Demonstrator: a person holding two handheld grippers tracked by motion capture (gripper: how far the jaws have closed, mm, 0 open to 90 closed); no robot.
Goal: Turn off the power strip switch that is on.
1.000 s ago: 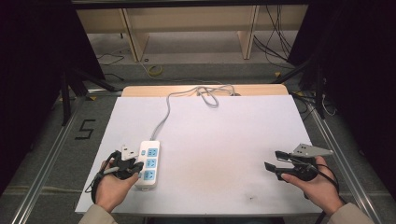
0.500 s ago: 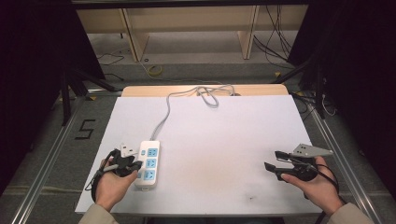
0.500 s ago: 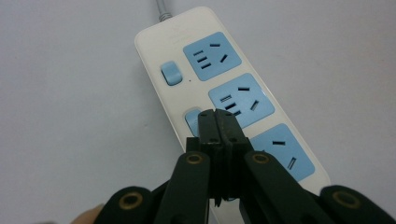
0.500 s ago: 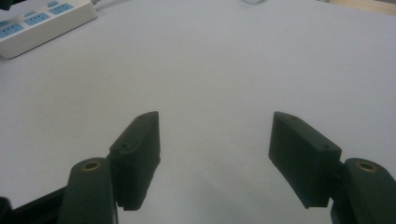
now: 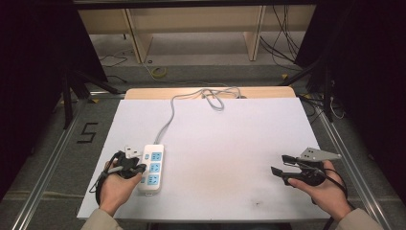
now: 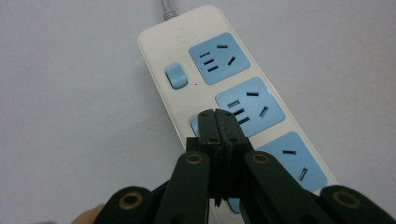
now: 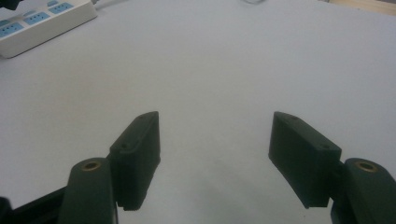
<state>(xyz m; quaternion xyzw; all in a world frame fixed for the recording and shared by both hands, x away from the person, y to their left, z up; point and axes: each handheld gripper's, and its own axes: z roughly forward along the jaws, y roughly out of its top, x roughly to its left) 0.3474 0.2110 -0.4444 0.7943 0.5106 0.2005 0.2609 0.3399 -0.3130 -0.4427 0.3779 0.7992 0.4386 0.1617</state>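
white power strip (image 6: 224, 93), blue sockets, blue switches.

My white power strip (image 5: 151, 167) with three blue sockets and blue switches lies flat on the counter (image 5: 230, 143), near-left, its cord (image 5: 167, 122) trailing away.

even soft light, dark surroundings

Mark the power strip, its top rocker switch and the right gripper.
power strip (image 5: 152, 167): high view, middle of its white body.
top rocker switch (image 6: 176, 75): left gripper view, blue switch face.
right gripper (image 7: 215, 154): right gripper view, midway between its open fingers.
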